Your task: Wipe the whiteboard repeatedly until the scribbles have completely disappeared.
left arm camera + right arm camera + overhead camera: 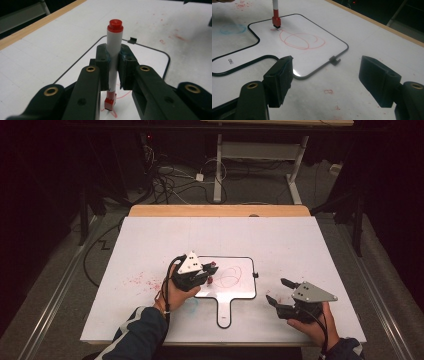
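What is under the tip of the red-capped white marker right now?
Under the red-capped white marker lies the small black-rimmed handheld whiteboard, at the left end of red looping scribbles. The left gripper clamps the barrel. The nib's exact contact spot is hidden by the red collar.

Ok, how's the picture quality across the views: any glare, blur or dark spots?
High view: table well lit, surroundings dark, image soft. Left gripper view: marker sharp, near parts of the left tool blurred. Right gripper view: small glare on the whiteboard near its edge, right tool dark and soft.
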Demonstrator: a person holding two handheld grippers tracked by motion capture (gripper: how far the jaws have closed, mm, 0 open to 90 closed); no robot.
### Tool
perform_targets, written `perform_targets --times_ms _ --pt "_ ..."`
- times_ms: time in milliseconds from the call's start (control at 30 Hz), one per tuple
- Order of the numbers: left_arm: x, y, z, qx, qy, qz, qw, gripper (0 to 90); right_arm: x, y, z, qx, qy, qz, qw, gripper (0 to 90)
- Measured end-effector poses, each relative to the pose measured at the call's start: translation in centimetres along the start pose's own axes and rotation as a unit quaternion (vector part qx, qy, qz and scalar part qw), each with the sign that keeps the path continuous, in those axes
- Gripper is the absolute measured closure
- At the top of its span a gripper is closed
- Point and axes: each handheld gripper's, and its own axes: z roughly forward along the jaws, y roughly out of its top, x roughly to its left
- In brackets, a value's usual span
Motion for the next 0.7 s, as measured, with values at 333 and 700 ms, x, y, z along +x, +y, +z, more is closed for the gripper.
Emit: perform_targets --times_ms 333,700 --pt "0.8 -1.0 -0.4 -0.012 -0.005 -0.004 0.9999 78.9 0.3 0.0 -0.1 0.004 0.002 -0.007 1.0000 28.8" --pt "0.4 -1.3 -0.6 -0.016 0.001 0.012 0.9998 78.9 0.6 0.0 0.1 0.013 0.006 -0.015 0.9998 29.6"
